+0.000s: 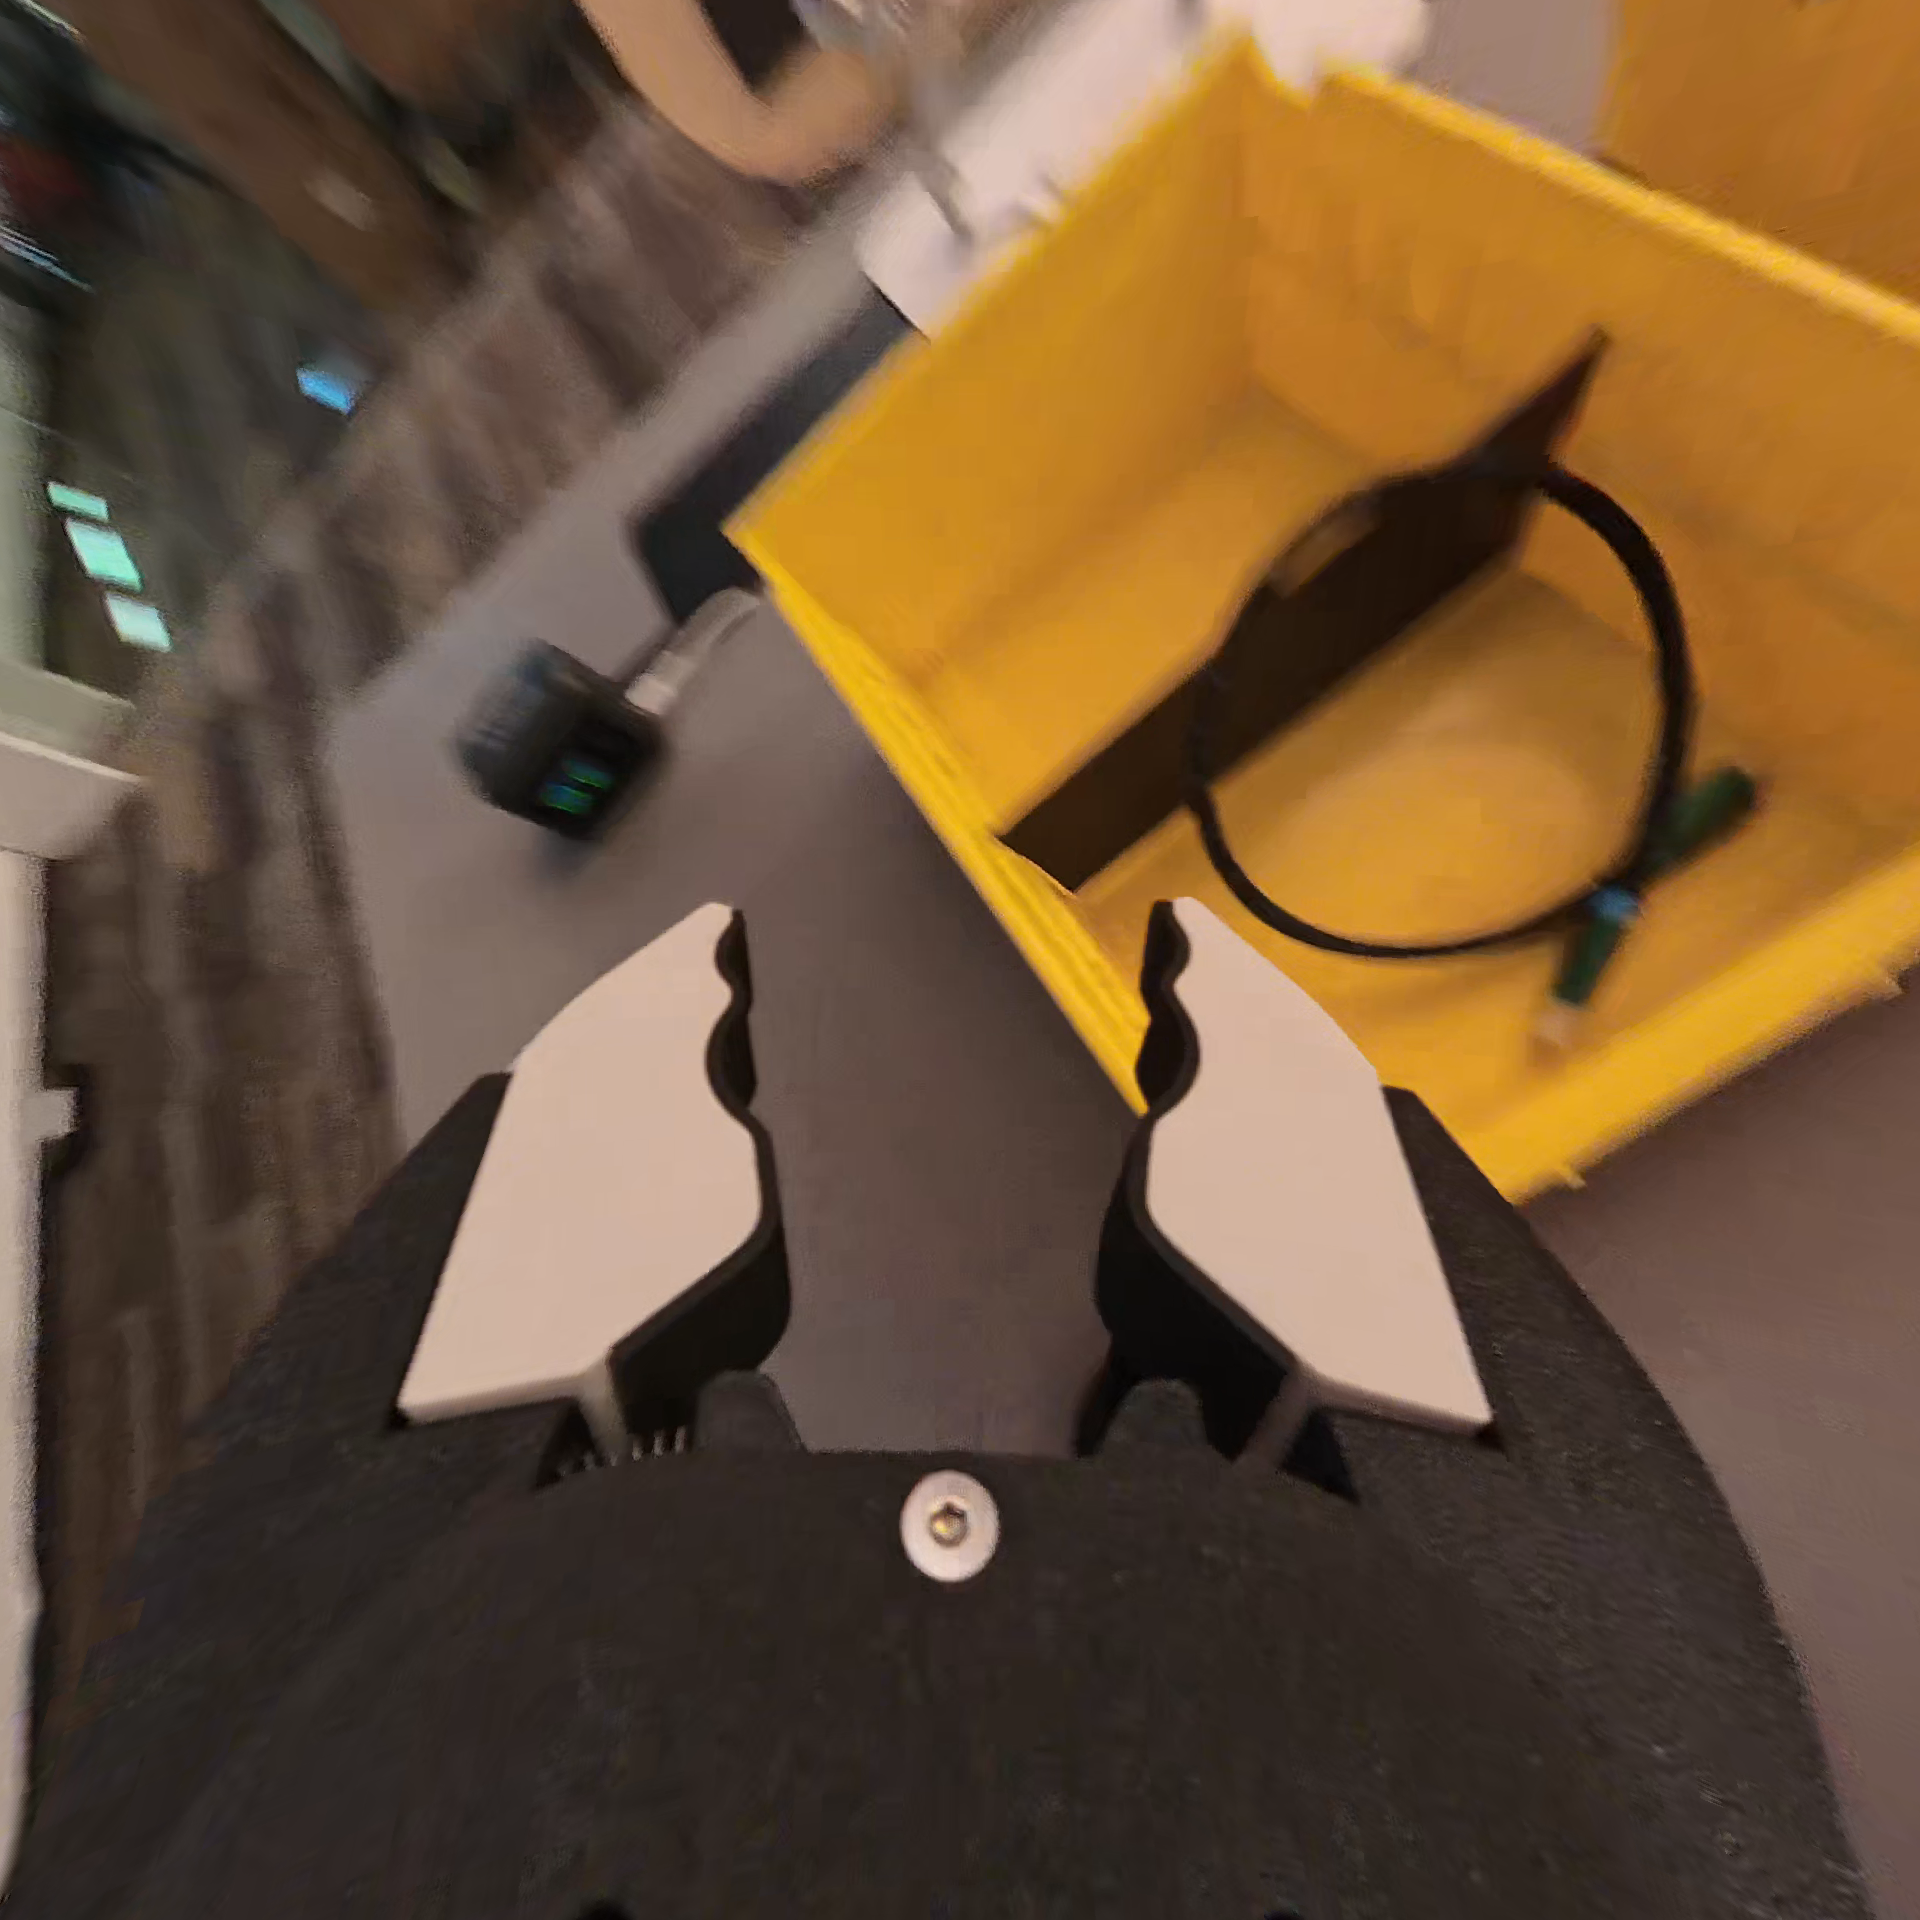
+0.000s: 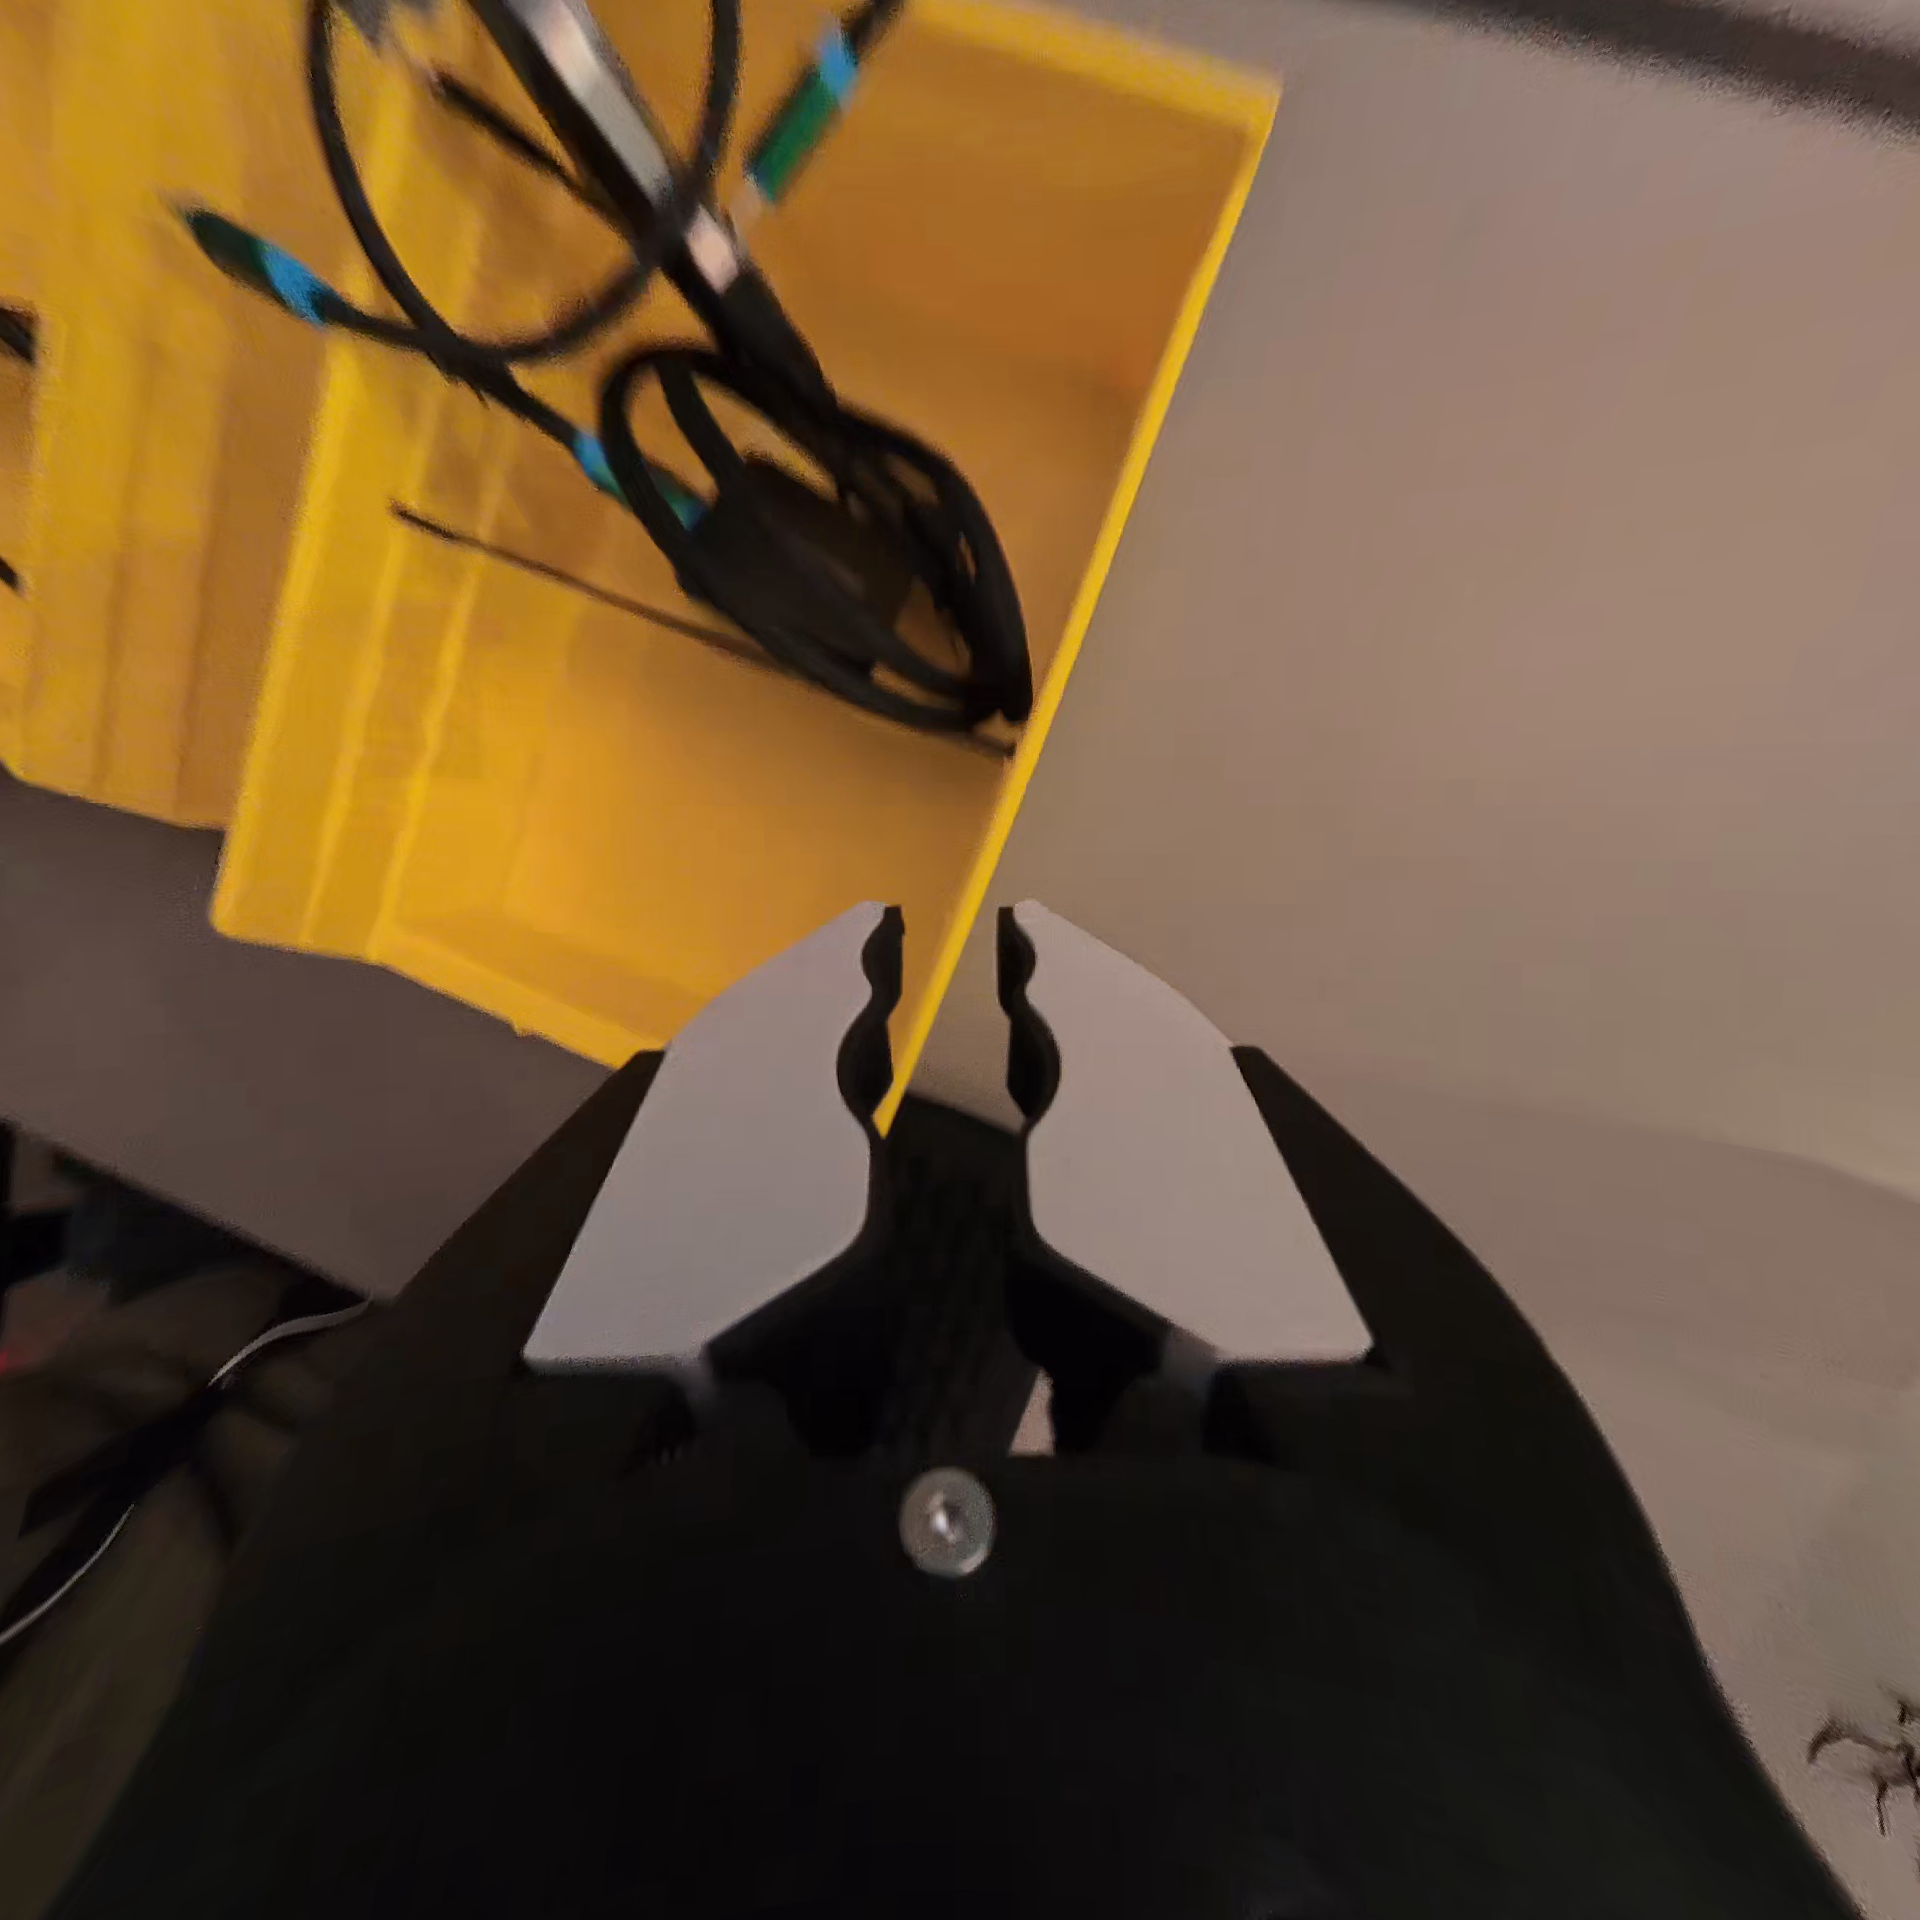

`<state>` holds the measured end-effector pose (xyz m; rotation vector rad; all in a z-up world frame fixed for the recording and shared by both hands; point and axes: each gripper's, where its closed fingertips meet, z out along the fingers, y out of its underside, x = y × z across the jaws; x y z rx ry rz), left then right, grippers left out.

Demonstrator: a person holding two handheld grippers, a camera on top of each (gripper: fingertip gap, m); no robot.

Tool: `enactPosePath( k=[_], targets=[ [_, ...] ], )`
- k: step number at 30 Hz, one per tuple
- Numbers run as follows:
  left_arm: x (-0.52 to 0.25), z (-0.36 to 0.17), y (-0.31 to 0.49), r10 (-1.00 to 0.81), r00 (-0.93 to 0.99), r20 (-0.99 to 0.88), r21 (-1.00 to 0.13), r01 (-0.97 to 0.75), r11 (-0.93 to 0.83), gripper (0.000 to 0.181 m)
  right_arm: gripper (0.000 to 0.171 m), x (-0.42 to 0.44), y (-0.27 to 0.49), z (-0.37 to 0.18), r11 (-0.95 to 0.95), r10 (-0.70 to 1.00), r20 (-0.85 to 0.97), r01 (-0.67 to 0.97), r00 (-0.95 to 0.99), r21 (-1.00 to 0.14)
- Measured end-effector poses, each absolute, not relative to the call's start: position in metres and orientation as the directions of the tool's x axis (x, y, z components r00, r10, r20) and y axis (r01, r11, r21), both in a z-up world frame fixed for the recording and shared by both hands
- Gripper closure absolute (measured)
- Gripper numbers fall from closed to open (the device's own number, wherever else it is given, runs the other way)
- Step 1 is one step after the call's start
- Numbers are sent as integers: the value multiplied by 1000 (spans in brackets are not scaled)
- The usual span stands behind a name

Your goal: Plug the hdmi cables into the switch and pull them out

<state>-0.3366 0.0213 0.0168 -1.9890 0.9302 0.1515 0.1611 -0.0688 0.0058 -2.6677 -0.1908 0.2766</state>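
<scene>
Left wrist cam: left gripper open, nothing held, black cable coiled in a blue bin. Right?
Not quite: the bin is yellow, not blue, as the left wrist view shows. The rest holds: the left gripper is open and empty, and a black cable lies coiled in that bin.

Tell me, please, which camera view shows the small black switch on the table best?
The left wrist view. There the switch lies on the grey table left of the yellow bin, blurred, with a grey cable at its far end. The right wrist view shows only bins and cables, no switch.
</scene>
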Motion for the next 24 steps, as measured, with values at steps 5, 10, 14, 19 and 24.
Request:
enactPosePath(
  k=[5, 10, 14, 19, 24],
  targets=[
    [-316, 95, 49, -461, 797, -389, -866, -488, -113, 104, 153, 145, -50, 89, -609, 197, 16, 135, 980, -782],
    [-313, 150, 75, -383, 875, -296, -945, -327, -15, 93, 129, 73, -53, 174, -10, 357, 218, 238, 908, -971],
    [-306, 182, 75, -488, 863, -131, -991, -117, 59, 90, 128, -22, -79, 186, 216, 632, 205, 85, 747, -973],
    [-323, 200, 62, -528, 846, -77, -974, 51, 223, 95, 131, -99, -38, 158, 20, 705, 41, 38, 708, -999],
    [-333, 189, 65, -548, 835, -38, -990, 42, 133, 93, 126, -121, 21, 49, -405, 625, 46, 375, 779, -834]
  ],
)
